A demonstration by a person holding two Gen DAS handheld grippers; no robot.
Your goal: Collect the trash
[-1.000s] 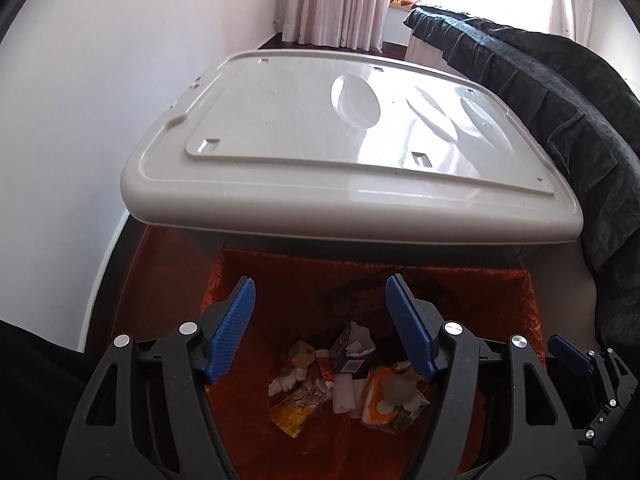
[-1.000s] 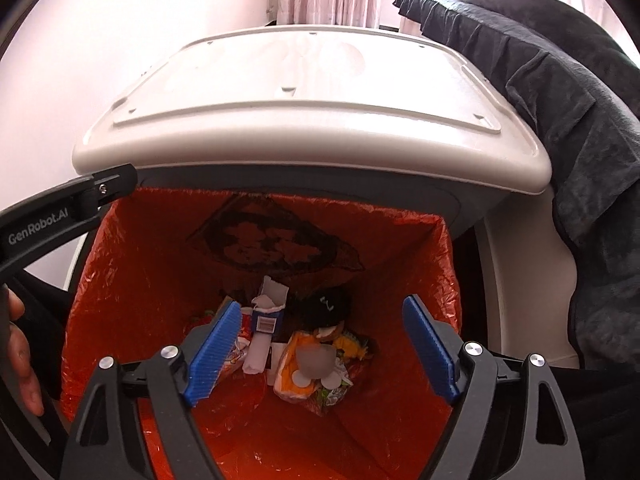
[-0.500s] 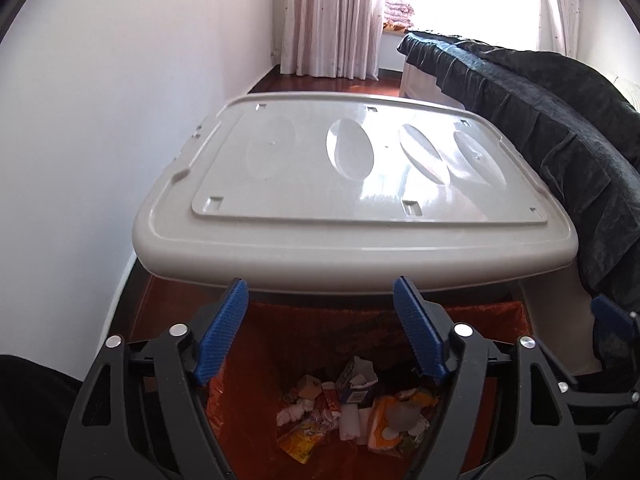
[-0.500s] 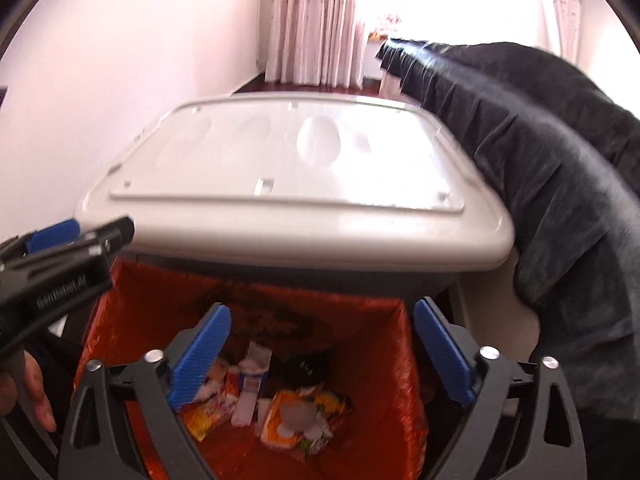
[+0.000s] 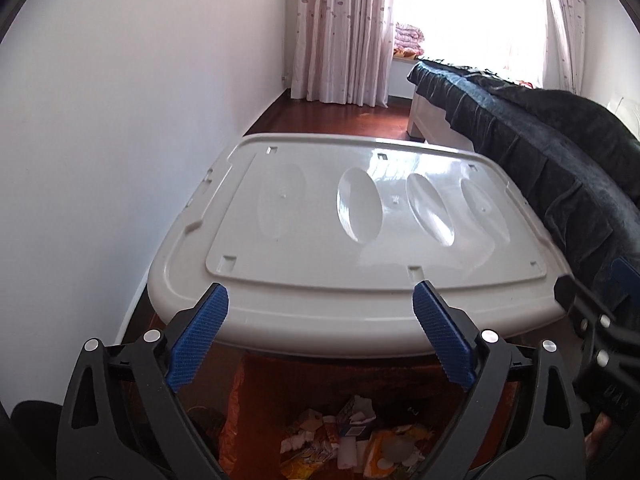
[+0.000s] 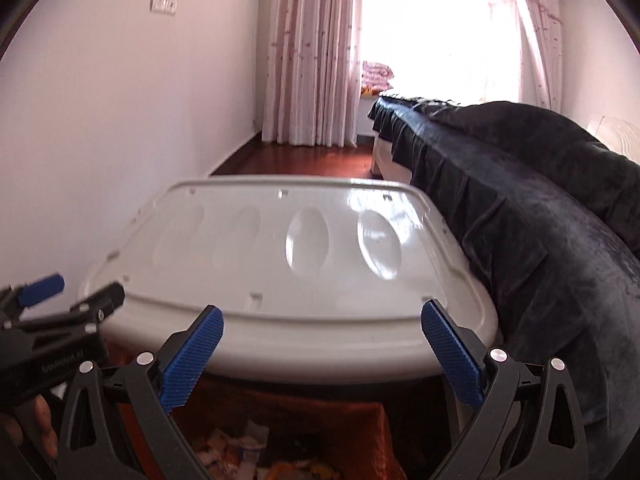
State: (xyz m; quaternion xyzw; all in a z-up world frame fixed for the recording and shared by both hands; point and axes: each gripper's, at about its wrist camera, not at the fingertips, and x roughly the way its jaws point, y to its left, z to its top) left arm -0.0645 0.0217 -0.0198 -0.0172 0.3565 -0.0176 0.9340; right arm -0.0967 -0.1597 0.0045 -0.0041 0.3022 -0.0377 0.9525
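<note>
Below, crumpled wrappers and paper trash lay in the orange-lined bin; both left gripper and right gripper hung spread, empty. Beyond, a glossy white plastic lid overhung the bin beside a dark-blanketed bed.

Bin liner: upper part hidden under the grey lid. Trash pile below the lid, cut by frame bottom (labels unreadable). Right wrist view: trash blurred, items indistinguishable.
</note>
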